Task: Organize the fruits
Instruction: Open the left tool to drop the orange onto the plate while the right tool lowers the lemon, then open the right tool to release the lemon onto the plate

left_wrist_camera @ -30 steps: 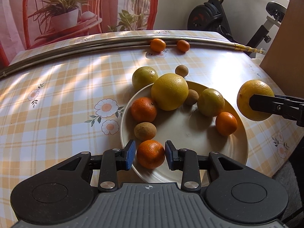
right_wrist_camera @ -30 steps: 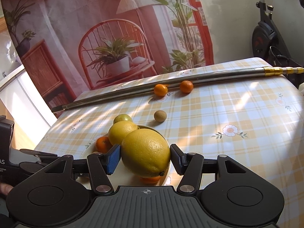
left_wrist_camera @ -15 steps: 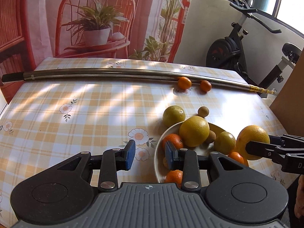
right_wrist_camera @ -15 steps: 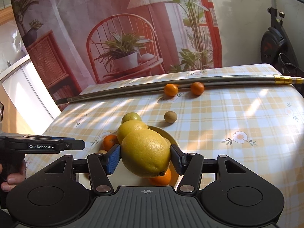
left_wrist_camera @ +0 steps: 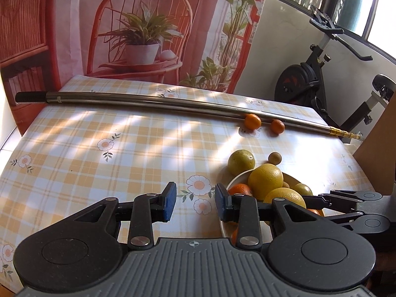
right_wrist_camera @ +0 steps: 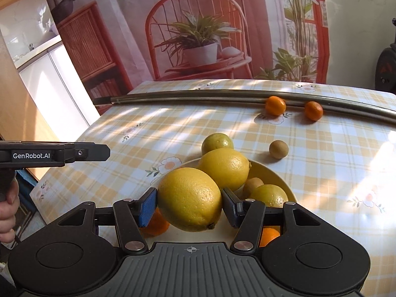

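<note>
My right gripper [right_wrist_camera: 189, 204] is shut on a large yellow citrus fruit [right_wrist_camera: 190, 202] and holds it above the cream plate [right_wrist_camera: 268, 170]; fruit and gripper also show in the left wrist view [left_wrist_camera: 284, 198]. The plate [left_wrist_camera: 235, 180] holds another big yellow citrus [right_wrist_camera: 224, 168], a greenish one [right_wrist_camera: 268, 195], a small brown fruit [right_wrist_camera: 252, 184] and mandarins [right_wrist_camera: 156, 224]. A green citrus [right_wrist_camera: 217, 143] and a brown fruit [right_wrist_camera: 278, 149] lie on the table behind the plate. My left gripper [left_wrist_camera: 195, 204] is open and empty, left of the plate.
Two mandarins [right_wrist_camera: 275, 105] [right_wrist_camera: 313, 110] rest against a long metal pole [right_wrist_camera: 222, 95] across the far side of the checked tablecloth. An exercise bike [left_wrist_camera: 321, 79] stands beyond the right corner. A brown board [left_wrist_camera: 376, 148] stands at the right edge.
My left gripper has let go of a mandarin on the plate and pulled back up and to the left, empty. The right gripper keeps its citrus above the plate.
</note>
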### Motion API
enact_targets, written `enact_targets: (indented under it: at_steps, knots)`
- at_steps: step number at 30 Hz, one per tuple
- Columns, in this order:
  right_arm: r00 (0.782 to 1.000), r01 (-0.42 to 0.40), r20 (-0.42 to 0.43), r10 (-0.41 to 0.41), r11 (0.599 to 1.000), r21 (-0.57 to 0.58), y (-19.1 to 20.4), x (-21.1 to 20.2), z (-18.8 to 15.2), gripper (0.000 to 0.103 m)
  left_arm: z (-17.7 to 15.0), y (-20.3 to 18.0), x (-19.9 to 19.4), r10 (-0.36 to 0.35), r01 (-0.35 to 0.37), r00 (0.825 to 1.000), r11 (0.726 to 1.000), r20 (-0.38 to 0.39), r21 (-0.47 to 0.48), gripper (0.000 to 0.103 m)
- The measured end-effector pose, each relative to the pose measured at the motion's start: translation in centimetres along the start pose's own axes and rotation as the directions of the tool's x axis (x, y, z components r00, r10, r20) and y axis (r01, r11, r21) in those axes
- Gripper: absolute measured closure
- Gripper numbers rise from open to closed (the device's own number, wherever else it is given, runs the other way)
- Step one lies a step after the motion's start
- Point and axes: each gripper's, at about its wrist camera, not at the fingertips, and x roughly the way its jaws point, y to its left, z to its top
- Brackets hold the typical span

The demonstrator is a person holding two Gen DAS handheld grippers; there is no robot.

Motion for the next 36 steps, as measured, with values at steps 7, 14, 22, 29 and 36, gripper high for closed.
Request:
enact_targets:
  at_steps: [7, 14, 22, 29, 36]
  knots:
    - [0.999, 0.03, -0.045, -0.029, 0.999, 0.034, -0.1, 2.1, -0.4, 0.051, -0.3, 0.3, 0.3, -0.005, 0.005, 1.0, 1.0, -0.005, -0.022, 0.067]
    - [0.998, 0.034, -0.053, -0.033, 0.999, 0.027, -0.1, 2.8, -0.2, 0.051, -0.3, 0.3, 0.2, -0.019, 0.019, 1.0, 1.0, -0.008, -0.012, 0.067]
    - [1.0, 0.025, 0.002, -0.025, 1.0, 0.012, 0.3, 1.1, 1.1, 0.052, -0.4, 0.0, -0.2, -0.023, 0.023, 1.0, 1.0, 0.0, -0.005, 0.067]
    - [0.997, 0.052, 0.049, -0.055, 0.997, 0.053, -0.9, -1.2, 1.1, 0.052, -0.2, -0.3, -0.1, -0.036, 0.036, 0.999, 0.999, 0.003, 0.0, 0.067]
    - [0.99, 0.093, 0.098, -0.102, 0.992, 0.089, -2.9, -3.7, 1.3, 0.052, 0.6, -0.8, -0.4, -0.045, 0.044, 0.999, 0.999, 0.02, 0.021, 0.067]
